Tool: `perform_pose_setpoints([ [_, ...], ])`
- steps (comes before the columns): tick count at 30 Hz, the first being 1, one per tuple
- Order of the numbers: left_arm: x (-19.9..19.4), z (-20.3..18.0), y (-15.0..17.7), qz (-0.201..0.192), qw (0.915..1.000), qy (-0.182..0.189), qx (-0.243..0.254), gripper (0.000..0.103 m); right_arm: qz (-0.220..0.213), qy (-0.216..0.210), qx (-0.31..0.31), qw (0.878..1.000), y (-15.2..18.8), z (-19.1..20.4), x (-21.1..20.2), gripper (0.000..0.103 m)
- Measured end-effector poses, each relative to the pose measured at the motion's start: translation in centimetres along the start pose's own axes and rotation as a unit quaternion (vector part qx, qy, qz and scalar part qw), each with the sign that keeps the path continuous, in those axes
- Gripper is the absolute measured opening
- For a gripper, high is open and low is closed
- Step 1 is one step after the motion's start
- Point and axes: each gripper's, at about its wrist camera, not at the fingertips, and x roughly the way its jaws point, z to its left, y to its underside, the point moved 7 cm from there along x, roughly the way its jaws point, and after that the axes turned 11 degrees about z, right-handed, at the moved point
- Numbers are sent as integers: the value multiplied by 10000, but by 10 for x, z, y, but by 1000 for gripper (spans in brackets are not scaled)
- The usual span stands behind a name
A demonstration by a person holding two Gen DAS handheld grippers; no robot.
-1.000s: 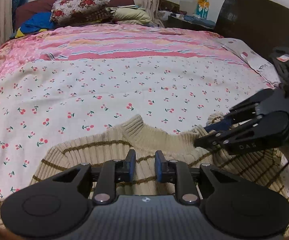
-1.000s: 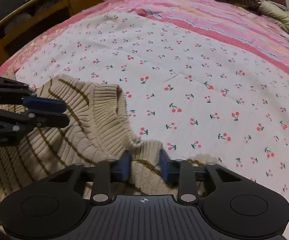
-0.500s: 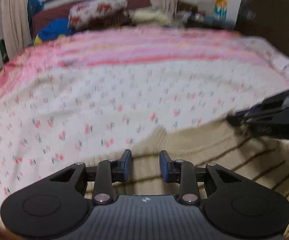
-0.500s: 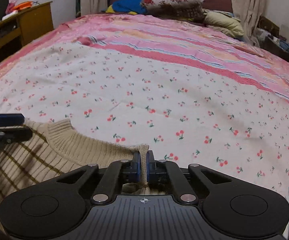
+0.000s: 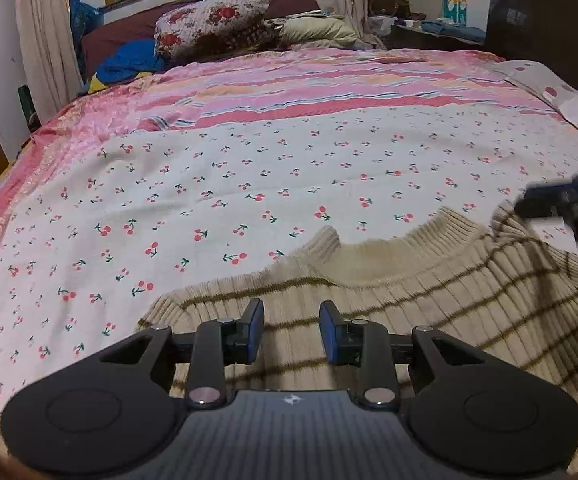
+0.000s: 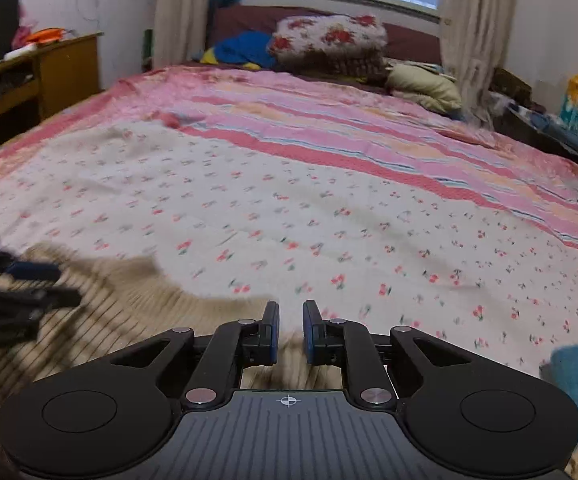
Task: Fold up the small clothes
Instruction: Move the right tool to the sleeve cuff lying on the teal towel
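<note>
Cream ribbed sweater (image 5: 429,312) with thin brown stripes lay flat on the cherry-print sheet (image 5: 249,184), taking up the left wrist view from about 5 to 3 o'clock, collar (image 5: 393,252) toward 12. Left gripper (image 5: 292,332) hovered over the striped shoulder area – fingers parted, a modest gap, only knit visible through it and nothing pinched. Right gripper (image 6: 291,330) blurry in its own view, jaws just eased apart a little, narrow gap, with sweater fabric below and between but pads not pressing on it as far as could be told. Same gripper showed as a dark smear at 3 o'clock in the left view, near the sweater's far shoulder. Past the sheet – pink striped bedspread (image 5: 309,88) at 12, floral pillow (image 5: 213,20) behind it. Something teal (image 6: 577,380) at 4 o'clock in the right view.
</note>
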Motion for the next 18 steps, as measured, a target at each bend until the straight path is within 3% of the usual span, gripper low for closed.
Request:
perform_pose_setpoints([
  [3,-7,-7,7,35,10000,-8,46,36,293,72,-262,9992,22,8,7,12],
  [6,-9,-12,16,181,9997,-147,97,36,769,399,-9,9962,37,-3,30,12],
  [10,-16,-18,28,226,9977,-558,307,36,589,572,122,9966,36,-6,15,11],
  [18,-31,-33,40,194,9945,-847,580,37,408,904,-246,9948,51,-1,-9,15],
])
